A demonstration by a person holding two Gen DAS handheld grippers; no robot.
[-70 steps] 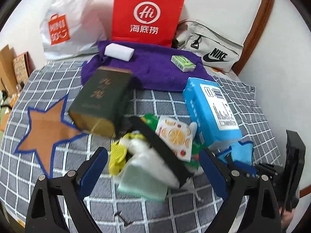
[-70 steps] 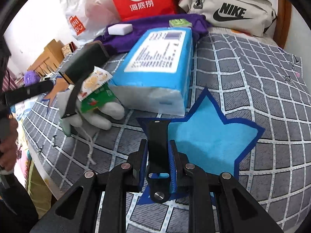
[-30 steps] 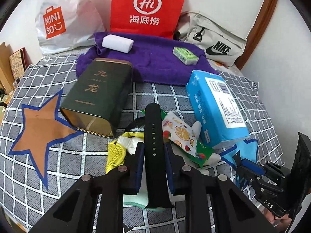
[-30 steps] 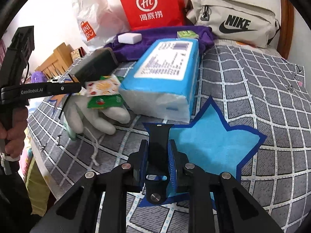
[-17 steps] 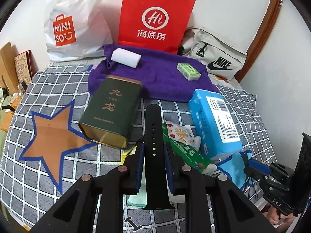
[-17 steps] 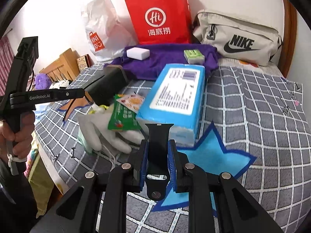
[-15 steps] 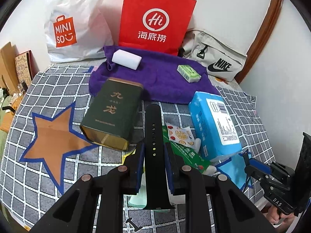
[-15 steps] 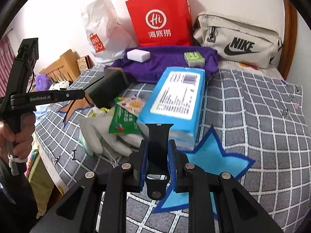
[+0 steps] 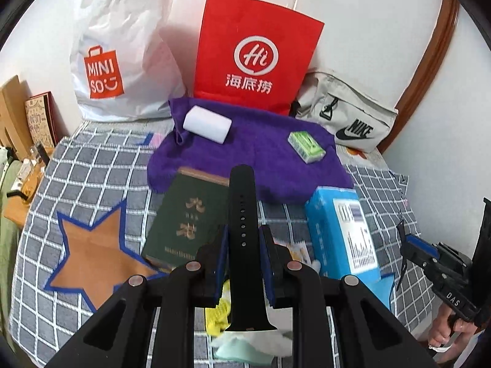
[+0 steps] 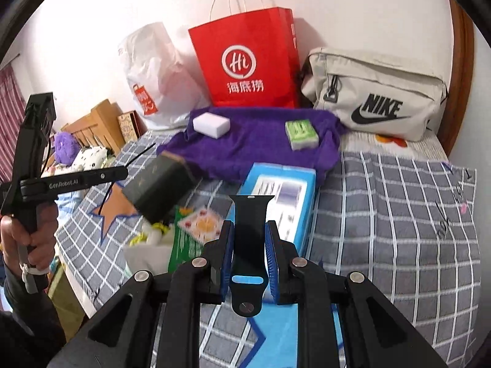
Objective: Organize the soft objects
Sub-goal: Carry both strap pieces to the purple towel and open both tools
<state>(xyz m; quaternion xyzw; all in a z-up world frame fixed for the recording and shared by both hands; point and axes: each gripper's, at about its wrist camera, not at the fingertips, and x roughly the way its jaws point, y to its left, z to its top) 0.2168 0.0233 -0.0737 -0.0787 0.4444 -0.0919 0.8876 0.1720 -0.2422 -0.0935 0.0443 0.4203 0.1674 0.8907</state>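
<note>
Long black watch strap point(image 9: 242, 214) is clamped btwn the closed fingers of the left gripper point(image 9: 243, 245), held up in the air over the green tin point(image 9: 181, 220) w/ its holed end pointing fwd. Short buckle strap point(image 10: 250, 233) is pinched the same way by the right gripper point(image 10: 249, 245), above the blue tissue pack point(image 10: 282, 193) and the checkered bedspread point(image 10: 399, 214).

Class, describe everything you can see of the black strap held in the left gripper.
The black strap is a watch-band half of matte, rubbery-looking material with a row of small holes down its middle. It is clamped between the blue pads of the left gripper, pointing straight ahead with both ends free, held above the green tin and the checked cloth.
</note>
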